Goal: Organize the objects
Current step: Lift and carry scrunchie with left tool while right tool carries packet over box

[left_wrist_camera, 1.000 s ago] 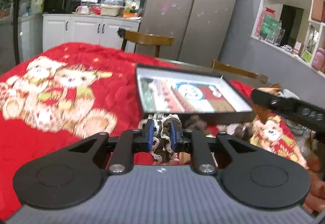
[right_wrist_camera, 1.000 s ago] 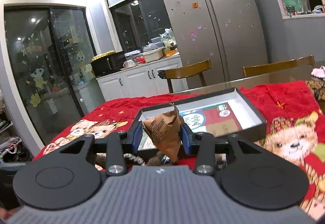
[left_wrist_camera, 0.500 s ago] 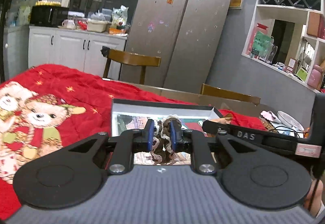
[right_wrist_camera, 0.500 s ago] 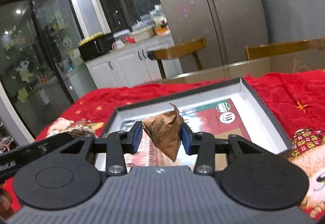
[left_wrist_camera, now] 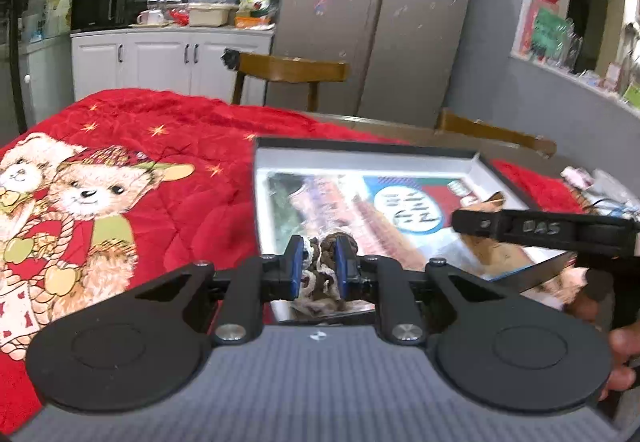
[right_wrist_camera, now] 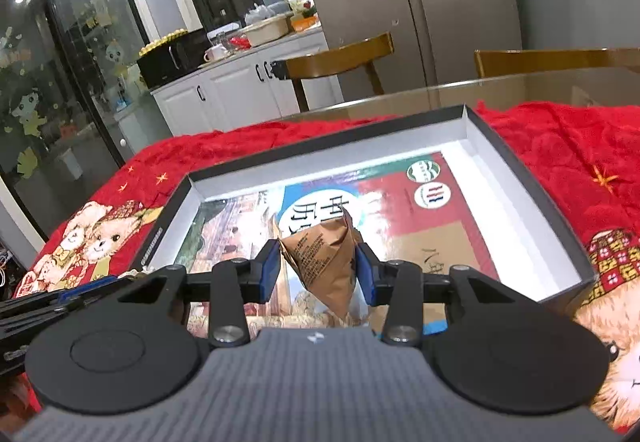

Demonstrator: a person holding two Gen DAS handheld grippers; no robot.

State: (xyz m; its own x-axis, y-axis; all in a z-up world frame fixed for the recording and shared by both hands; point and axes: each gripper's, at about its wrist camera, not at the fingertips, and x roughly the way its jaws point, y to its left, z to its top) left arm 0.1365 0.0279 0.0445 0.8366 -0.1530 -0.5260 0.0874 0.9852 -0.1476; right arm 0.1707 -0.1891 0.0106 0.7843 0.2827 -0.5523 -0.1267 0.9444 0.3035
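Both grippers have come lower over the box (right_wrist_camera: pixel 532 201) on the red blanket (left_wrist_camera: pixel 192 177). Left gripper (left_wrist_camera: pixel 319 266), over the box's near left edge, jaws nearly together, pinches a brown lace-trimmed bundle (left_wrist_camera: pixel 324 274), long axis upright. Right gripper (right_wrist_camera: pixel 317 269), half spread, clamps a brown paper packet (right_wrist_camera: pixel 324 266), point down, above box centre.

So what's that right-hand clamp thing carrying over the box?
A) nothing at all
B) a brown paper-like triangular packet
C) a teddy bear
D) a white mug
B: in the right wrist view, the right gripper has its blue pads pressed on both sides of a brown triangular packet, held above the open box on the red blanket.
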